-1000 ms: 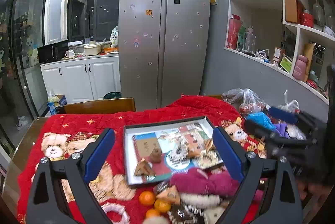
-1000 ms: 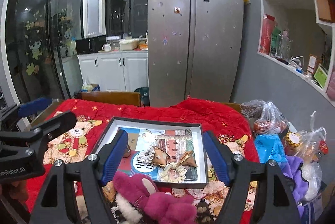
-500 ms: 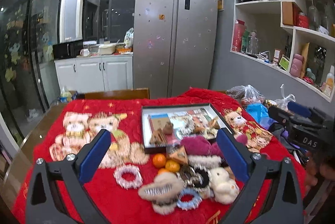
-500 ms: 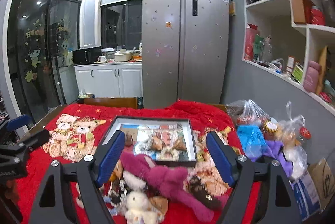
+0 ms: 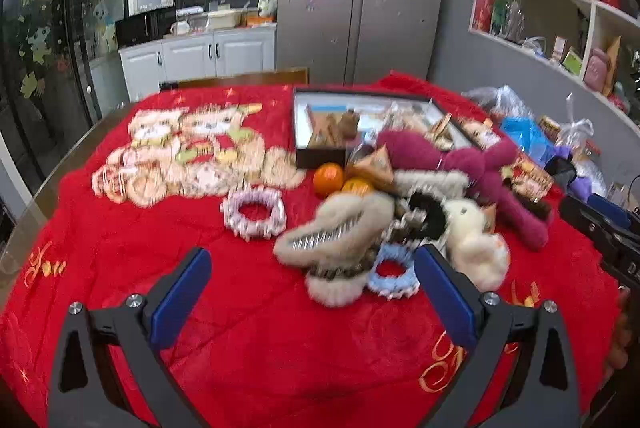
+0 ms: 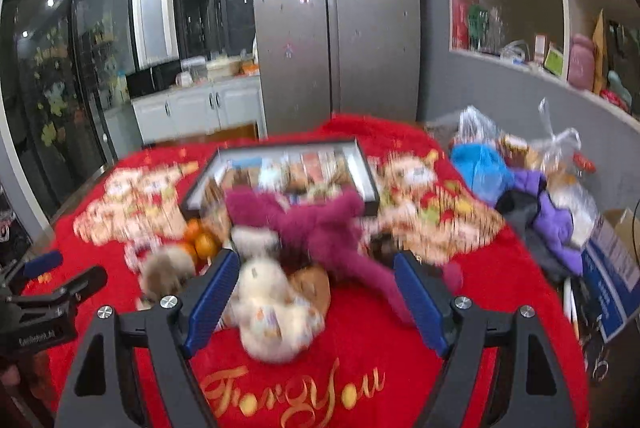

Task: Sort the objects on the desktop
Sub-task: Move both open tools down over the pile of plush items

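Near the black tray [image 5: 320,157], I am pulling both claws back.
Left claw [image 5: 312,292] and right claw [image 6: 316,292] are gaping wide, empty; sorting is only starting.

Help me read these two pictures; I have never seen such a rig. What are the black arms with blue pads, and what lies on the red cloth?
They are no robot: a person holds a tool in each hand, each with a fisheye camera looking along its two fingers. One picture comes from the left hand-held gripper, the other from the right hand-held gripper. Both are open and hold nothing. On the red blanket lie a magenta plush toy, a white plush toy, a fluffy hair claw, two scrunchies, two oranges and a shallow black box of small items.
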